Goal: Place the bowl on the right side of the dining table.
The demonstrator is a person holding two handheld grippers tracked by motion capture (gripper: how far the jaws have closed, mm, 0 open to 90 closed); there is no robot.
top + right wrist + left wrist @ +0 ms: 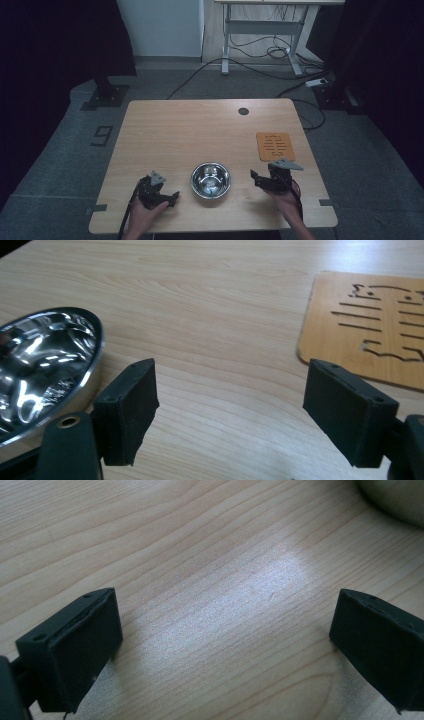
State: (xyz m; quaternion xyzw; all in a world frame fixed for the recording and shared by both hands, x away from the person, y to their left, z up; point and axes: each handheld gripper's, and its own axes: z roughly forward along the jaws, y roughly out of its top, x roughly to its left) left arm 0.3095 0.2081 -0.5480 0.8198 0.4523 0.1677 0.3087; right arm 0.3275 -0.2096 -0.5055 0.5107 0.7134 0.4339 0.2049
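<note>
Big wooden table [200, 130], pale and flat, with 3 things on it. Nothing lifted yet.

Next in size, shiny metal bowl [210, 179] near the front edge, right in the middle, between both hands. Looks empty inside. Seen again in the right gripper view at the left side [40, 365].

Then thin orange board [275, 146] with cut-out lines, farther back on the right, well apart from the bowl.

Then left tongs [159, 192], low over the table just left of the bowl. Wide apart, holding nothing, only bare wood between them.

Right tongs [267, 177] just right of the bowl, in front of the board. Also apart, nothing between them, not touching the bowl.

Smallest, dark round hole [243, 111] near the far edge.

Probably the very start: getting ready to grab the bowl. Next move likely needs 1 pair of tongs slid over the thin rim, 1 side in and 1 side out, then squeezed shut. Slippery metal, so a firm, level pinch.
</note>
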